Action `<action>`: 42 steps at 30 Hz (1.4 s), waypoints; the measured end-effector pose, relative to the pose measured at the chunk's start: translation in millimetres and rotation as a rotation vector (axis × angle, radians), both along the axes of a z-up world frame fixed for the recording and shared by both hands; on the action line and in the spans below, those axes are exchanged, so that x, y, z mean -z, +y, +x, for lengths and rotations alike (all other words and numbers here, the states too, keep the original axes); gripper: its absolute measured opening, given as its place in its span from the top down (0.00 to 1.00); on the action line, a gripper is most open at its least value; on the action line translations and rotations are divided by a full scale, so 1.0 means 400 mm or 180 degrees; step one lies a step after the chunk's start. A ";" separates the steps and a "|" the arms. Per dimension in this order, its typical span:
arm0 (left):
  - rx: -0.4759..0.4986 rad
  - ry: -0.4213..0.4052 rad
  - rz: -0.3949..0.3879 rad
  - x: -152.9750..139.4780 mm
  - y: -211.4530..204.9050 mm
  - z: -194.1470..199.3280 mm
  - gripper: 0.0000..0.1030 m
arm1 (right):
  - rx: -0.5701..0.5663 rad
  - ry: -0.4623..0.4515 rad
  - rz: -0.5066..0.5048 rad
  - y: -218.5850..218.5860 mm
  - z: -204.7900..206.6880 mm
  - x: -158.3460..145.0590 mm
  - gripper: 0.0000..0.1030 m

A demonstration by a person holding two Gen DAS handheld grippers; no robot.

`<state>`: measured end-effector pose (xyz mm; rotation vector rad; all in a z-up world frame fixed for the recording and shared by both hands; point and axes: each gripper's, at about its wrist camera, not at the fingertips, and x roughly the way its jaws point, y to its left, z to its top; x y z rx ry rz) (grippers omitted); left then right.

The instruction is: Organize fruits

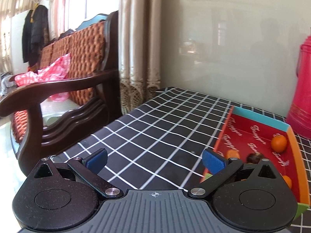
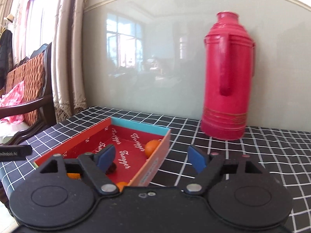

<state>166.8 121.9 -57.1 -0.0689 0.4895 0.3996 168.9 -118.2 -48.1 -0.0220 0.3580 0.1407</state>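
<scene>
A shallow red box (image 1: 250, 134) with orange and turquoise walls lies on the checked tablecloth; it also shows in the right wrist view (image 2: 124, 136). Inside are small oranges (image 1: 279, 143) (image 2: 152, 147) and a dark brown fruit (image 1: 254, 157) (image 2: 112, 168), partly hidden by the fingers. My left gripper (image 1: 154, 162) is open and empty, over the cloth to the left of the box. My right gripper (image 2: 149, 158) is open and empty, over the box's near right corner.
A tall red thermos (image 2: 226, 79) stands at the back right by the wall; it also shows in the left wrist view (image 1: 301, 89). A wooden sofa (image 1: 64, 89) with a pink bag stands left of the table. The black checked tablecloth (image 1: 155, 128) runs to the wall.
</scene>
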 end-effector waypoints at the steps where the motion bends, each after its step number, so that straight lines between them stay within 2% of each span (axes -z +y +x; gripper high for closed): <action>1: 0.0049 -0.0003 0.0010 -0.003 -0.010 -0.004 0.00 | 0.0039 0.0006 0.0009 -0.007 -0.013 -0.001 0.23; 7: 0.0283 -0.0027 0.0055 -0.030 -0.065 -0.072 0.00 | 0.0298 0.0162 0.0099 -0.043 -0.097 -0.001 0.15; 13: 0.0423 -0.0057 0.0084 -0.071 -0.103 -0.182 0.00 | 0.0421 0.0167 0.0195 -0.038 -0.186 -0.035 0.06; 20: 0.0580 -0.0162 0.0137 -0.129 -0.140 -0.283 0.00 | 0.0516 0.0217 0.0143 -0.010 -0.268 -0.058 0.06; 29: 0.0651 -0.0269 0.0145 -0.169 -0.159 -0.358 0.00 | 0.0573 0.0147 0.0126 -0.005 -0.322 -0.095 0.06; 42: 0.0749 -0.0309 0.0145 -0.192 -0.186 -0.385 0.00 | 0.0631 0.0087 0.0195 -0.020 -0.345 -0.113 0.06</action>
